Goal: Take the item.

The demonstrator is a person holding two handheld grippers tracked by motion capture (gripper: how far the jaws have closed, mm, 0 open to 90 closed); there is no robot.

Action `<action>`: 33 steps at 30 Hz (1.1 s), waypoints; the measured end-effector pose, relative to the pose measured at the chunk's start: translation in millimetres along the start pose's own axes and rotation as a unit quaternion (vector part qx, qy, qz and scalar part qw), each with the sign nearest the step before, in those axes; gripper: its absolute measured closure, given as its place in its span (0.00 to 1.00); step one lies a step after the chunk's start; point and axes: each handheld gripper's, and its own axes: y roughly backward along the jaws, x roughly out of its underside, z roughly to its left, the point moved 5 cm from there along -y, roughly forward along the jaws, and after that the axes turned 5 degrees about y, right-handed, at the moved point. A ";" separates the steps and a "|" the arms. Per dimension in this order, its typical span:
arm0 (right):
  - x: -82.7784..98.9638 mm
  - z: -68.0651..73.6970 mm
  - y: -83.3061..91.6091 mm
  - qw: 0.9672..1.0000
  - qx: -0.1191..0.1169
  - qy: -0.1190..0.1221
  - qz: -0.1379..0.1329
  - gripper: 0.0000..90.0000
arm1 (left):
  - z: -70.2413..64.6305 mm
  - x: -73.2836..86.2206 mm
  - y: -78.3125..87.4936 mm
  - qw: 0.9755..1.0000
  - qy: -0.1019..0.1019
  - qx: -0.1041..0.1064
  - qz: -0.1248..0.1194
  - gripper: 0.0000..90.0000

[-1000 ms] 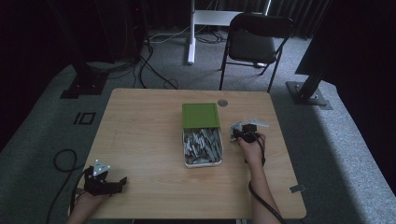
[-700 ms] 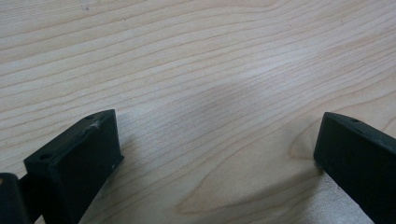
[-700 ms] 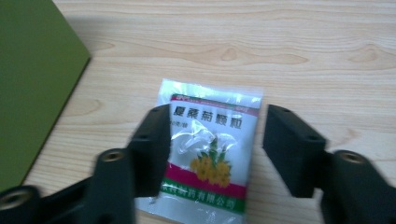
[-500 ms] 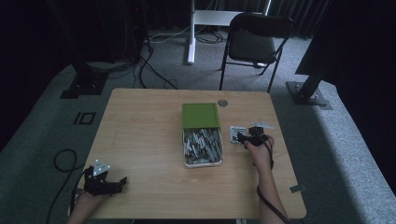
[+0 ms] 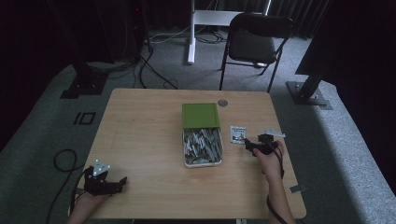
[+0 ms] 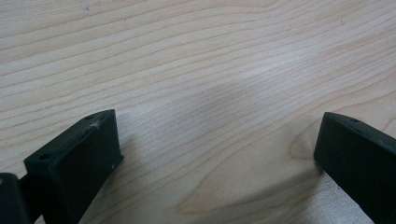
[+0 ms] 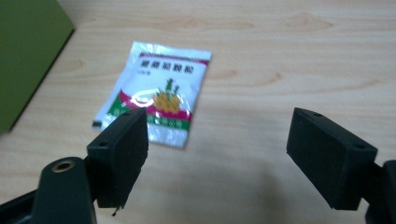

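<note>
So my right claw (image 7: 217, 154) has just been opening, jaws wide with nothing between them, and the packet (image 7: 156, 99) lies flat on the table (image 7: 289, 60) just beside the green box (image 7: 25, 56), so I'd back off level without snagging it.

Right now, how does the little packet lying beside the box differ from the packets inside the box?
The single packet lies flat by itself on the bare table, to the right of the tray; the packets in the tray are heaped together. Its printed front, with a red and green band, faces up; those in the tray look mostly grey and silver from above. Both look like small foil sachets.
</note>
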 end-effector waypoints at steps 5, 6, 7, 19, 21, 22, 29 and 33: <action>11.0 -5.5 9.4 1.000 0.003 0.000 0.001 0.22 | 0.0 0.0 0.0 1.000 0.000 0.000 0.000 0.01; 13.2 -6.3 11.6 1.000 0.003 -0.002 0.001 0.21 | 0.0 0.0 0.0 1.000 0.000 0.000 0.000 0.01; 15.4 -7.2 13.7 1.000 0.005 -0.002 0.001 0.21 | 0.0 0.0 0.0 1.000 0.000 0.000 0.000 0.01; 36.0 -9.5 43.1 1.000 0.013 0.021 -0.002 0.19 | 0.1 0.0 0.1 1.000 -0.001 0.000 0.001 0.01; 38.7 -9.0 47.8 1.000 0.015 0.020 -0.005 0.19 | 0.1 0.0 0.1 1.000 -0.001 0.000 0.001 0.01; 40.4 -8.5 49.8 1.000 0.015 0.021 -0.006 0.19 | 0.2 0.0 0.0 1.000 -0.001 0.000 0.000 0.01; 54.4 -10.2 59.9 1.000 0.020 0.012 -0.002 0.19 | 0.1 0.0 0.0 1.000 -0.001 0.000 0.000 0.01; 61.5 -11.1 64.8 1.000 0.025 0.012 -0.001 0.19 | 0.2 0.0 0.0 1.000 -0.001 0.000 0.000 0.01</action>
